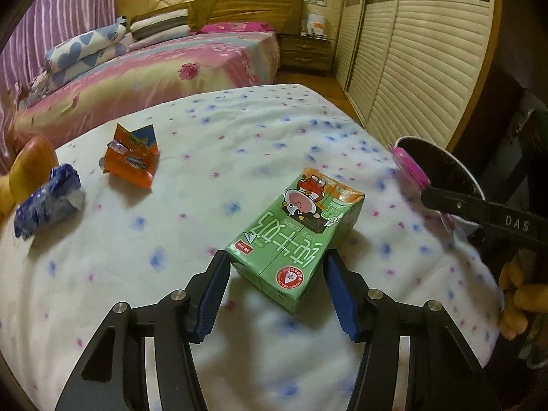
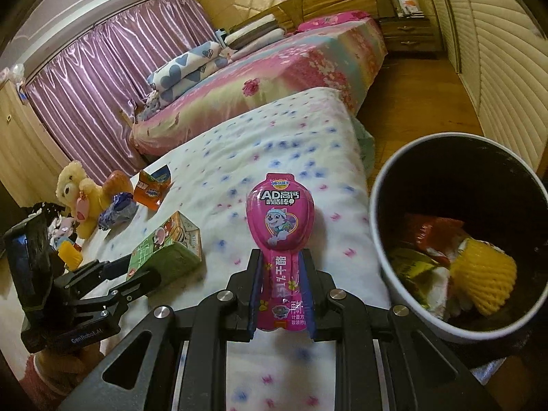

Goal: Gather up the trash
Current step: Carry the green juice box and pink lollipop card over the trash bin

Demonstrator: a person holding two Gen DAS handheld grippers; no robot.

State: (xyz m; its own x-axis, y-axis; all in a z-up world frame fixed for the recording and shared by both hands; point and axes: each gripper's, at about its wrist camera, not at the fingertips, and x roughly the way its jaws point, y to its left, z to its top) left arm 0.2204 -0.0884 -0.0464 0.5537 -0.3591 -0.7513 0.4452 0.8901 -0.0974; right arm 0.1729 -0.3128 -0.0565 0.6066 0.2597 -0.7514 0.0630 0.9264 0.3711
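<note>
A green milk carton (image 1: 294, 239) lies on the white flowered bedspread (image 1: 205, 185). My left gripper (image 1: 275, 263) is open, its blue pads either side of the carton's near end, not squeezing it. My right gripper (image 2: 281, 263) is shut on a pink cheese-stick wrapper (image 2: 280, 219), held above the bedspread just left of the round trash bin (image 2: 380, 253). The bin holds an orange packet and yellow foam netting. The wrapper (image 1: 409, 167) and the bin (image 1: 441, 167) also show at the right in the left wrist view. An orange wrapper (image 1: 132, 159) and a crumpled blue wrapper (image 1: 48, 202) lie at the far left.
A yellow plush toy (image 2: 77, 195) sits at the bedspread's left edge. A second bed with a pink cover (image 1: 164, 68) stands behind. Slatted wardrobe doors (image 1: 421, 68) line the right wall, with wooden floor (image 2: 418, 102) between.
</note>
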